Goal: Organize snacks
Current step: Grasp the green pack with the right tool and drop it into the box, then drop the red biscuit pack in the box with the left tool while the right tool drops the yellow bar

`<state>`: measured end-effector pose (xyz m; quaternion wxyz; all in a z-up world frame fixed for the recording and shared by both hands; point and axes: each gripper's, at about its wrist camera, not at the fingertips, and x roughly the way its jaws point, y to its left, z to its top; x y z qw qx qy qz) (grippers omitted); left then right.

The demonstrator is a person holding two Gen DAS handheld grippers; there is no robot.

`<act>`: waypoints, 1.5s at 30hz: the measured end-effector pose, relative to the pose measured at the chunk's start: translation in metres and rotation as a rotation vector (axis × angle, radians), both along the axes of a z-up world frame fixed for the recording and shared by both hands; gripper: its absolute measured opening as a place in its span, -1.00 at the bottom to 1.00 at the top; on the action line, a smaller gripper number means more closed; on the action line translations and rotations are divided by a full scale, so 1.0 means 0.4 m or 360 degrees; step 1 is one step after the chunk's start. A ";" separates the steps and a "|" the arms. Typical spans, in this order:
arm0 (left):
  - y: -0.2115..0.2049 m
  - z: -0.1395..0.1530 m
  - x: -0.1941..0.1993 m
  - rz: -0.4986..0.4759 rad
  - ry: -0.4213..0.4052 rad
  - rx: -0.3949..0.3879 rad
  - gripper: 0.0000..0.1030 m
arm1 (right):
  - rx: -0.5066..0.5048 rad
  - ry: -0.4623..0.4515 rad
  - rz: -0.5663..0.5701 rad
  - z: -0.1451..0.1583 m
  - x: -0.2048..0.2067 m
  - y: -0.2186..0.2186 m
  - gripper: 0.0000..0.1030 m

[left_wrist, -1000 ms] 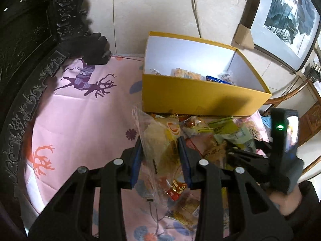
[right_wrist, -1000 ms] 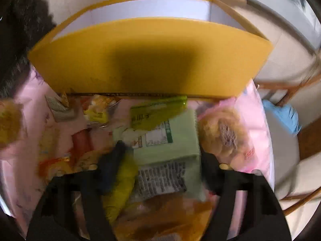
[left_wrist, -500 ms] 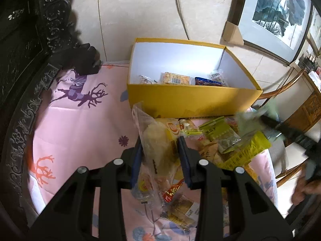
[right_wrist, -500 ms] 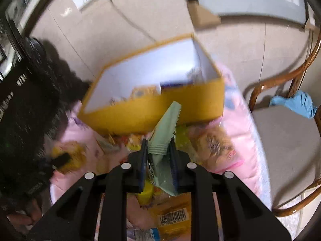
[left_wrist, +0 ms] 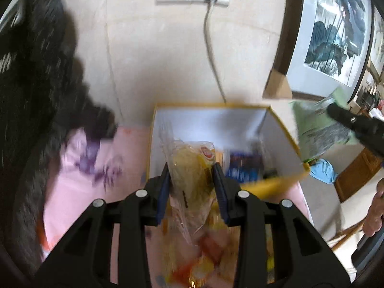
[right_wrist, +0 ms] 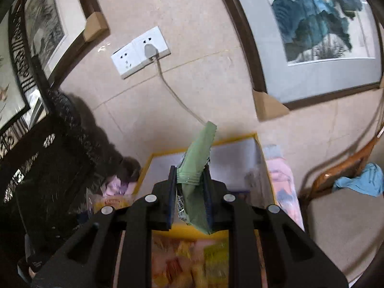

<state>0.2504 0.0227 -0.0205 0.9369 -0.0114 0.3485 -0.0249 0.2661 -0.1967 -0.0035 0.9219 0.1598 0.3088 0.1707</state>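
My left gripper (left_wrist: 191,168) is shut on a clear bag of yellow pastry (left_wrist: 189,170) and holds it over the near wall of the open yellow box (left_wrist: 276,122). The box holds a blue packet (left_wrist: 243,165) and other snacks. My right gripper (right_wrist: 189,175) is shut on a pale green packet (right_wrist: 196,165) and holds it above the same yellow box (right_wrist: 262,158). That green packet (left_wrist: 312,124) also shows in the left wrist view, raised at the box's right. Loose snacks (right_wrist: 192,259) lie blurred on the pink cloth in front of the box.
The box stands on a pink patterned cloth (left_wrist: 96,168) against a tiled wall with a socket and cable (right_wrist: 141,48). Dark carved furniture (right_wrist: 43,168) is on the left. A wooden chair with a blue rag (right_wrist: 360,180) is on the right. Framed paintings (right_wrist: 319,24) hang above.
Both grippers have risen and moved forward toward the box, each carrying its packet. The right gripper closed on the green packet and lifted it off the pile.
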 end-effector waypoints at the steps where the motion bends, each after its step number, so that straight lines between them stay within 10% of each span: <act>1: -0.003 0.010 0.018 -0.0015 -0.0019 0.0013 -0.33 | -0.0009 0.0004 0.0002 -0.002 0.030 0.006 -0.61; 5: -0.012 0.025 0.104 0.0019 -0.0026 0.0054 -0.21 | -0.0122 0.0068 0.0019 -0.034 0.126 0.026 -0.58; 6: -0.010 0.022 0.113 0.0044 -0.0029 0.0057 0.08 | -0.0138 0.0082 0.0020 -0.042 0.138 0.028 -0.42; 7: -0.009 0.016 0.117 0.0080 -0.0033 0.0072 0.91 | -0.0153 0.0103 0.0020 -0.053 0.149 0.027 -0.34; 9: -0.010 0.002 0.101 0.0173 -0.0074 0.0174 0.96 | -0.0166 0.0177 0.0014 -0.075 0.159 0.015 0.91; 10: -0.007 -0.012 0.088 0.0173 -0.0060 0.0213 0.96 | -0.0177 0.0187 0.0017 -0.080 0.150 0.010 0.97; 14: 0.015 -0.094 -0.026 -0.0005 0.0061 0.0305 0.96 | -0.0472 0.0108 0.0236 -0.103 0.043 0.019 0.97; 20: -0.036 -0.315 -0.236 -0.0698 0.0251 0.0761 0.96 | -0.1181 0.0020 0.1333 -0.316 -0.243 0.121 0.97; 24: -0.049 -0.425 -0.248 -0.0861 0.0359 0.0864 0.96 | -0.1307 0.0007 0.1632 -0.409 -0.304 0.158 0.97; 28: -0.043 -0.448 -0.226 -0.0967 0.0412 0.0515 0.58 | -0.1223 0.0162 0.1665 -0.469 -0.260 0.184 0.73; 32: -0.038 -0.492 -0.205 -0.0900 0.0633 0.0365 -0.14 | -0.1209 0.0338 0.1495 -0.513 -0.258 0.190 -0.52; 39: -0.005 -0.456 -0.243 -0.0670 0.0781 0.0260 -0.15 | -0.0890 0.0659 0.1145 -0.464 -0.283 0.132 -0.59; 45: 0.042 -0.275 -0.266 -0.0487 0.0584 0.0078 -0.15 | -0.0488 0.0613 0.0846 -0.321 -0.258 0.058 -0.59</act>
